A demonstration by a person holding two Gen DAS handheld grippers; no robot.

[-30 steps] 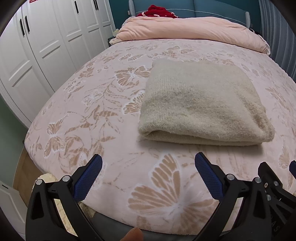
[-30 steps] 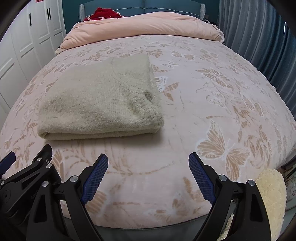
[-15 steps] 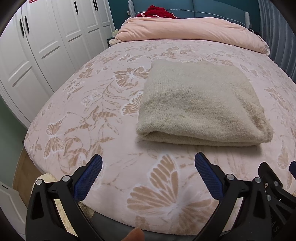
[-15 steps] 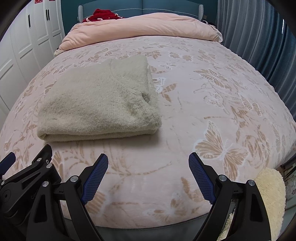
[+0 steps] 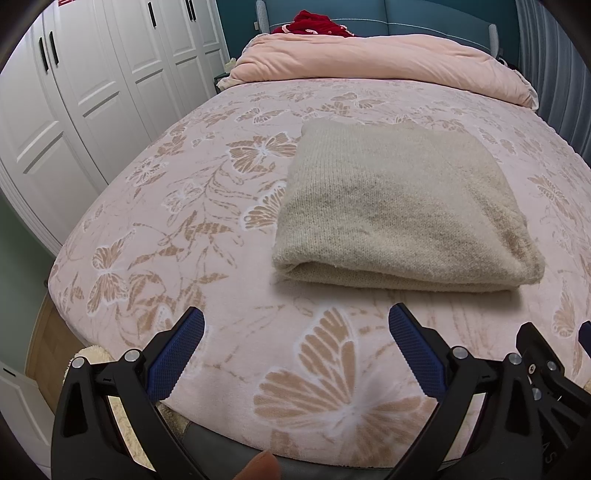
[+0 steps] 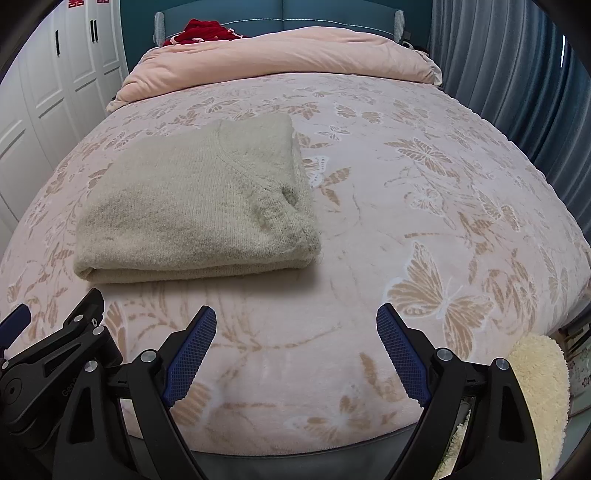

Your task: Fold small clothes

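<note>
A beige knitted sweater [image 5: 399, 206] lies folded into a neat rectangle on the pink butterfly-print bed [image 5: 207, 229]; in the right wrist view the sweater [image 6: 199, 206] sits left of centre with its neckline showing. My left gripper [image 5: 295, 325] hovers open over the bed's near edge, short of the sweater's folded front edge, nothing between its blue pads. My right gripper [image 6: 296, 321] is likewise open and empty, just in front of the sweater's near right corner. Part of the right gripper's black frame [image 5: 546, 373] shows at the lower right of the left wrist view.
A rolled pink duvet [image 5: 376, 62] lies across the head of the bed with a red garment [image 5: 314, 26] behind it. White wardrobe doors [image 5: 74, 96] stand to the left, grey-blue curtains [image 6: 517, 74] to the right. A fluffy cream item [image 6: 539, 380] sits by the bed's near right corner.
Both grippers have drawn slightly back and shifted a little, so the sweater sits marginally higher in view. The sweater has not moved and both grippers stay open.
</note>
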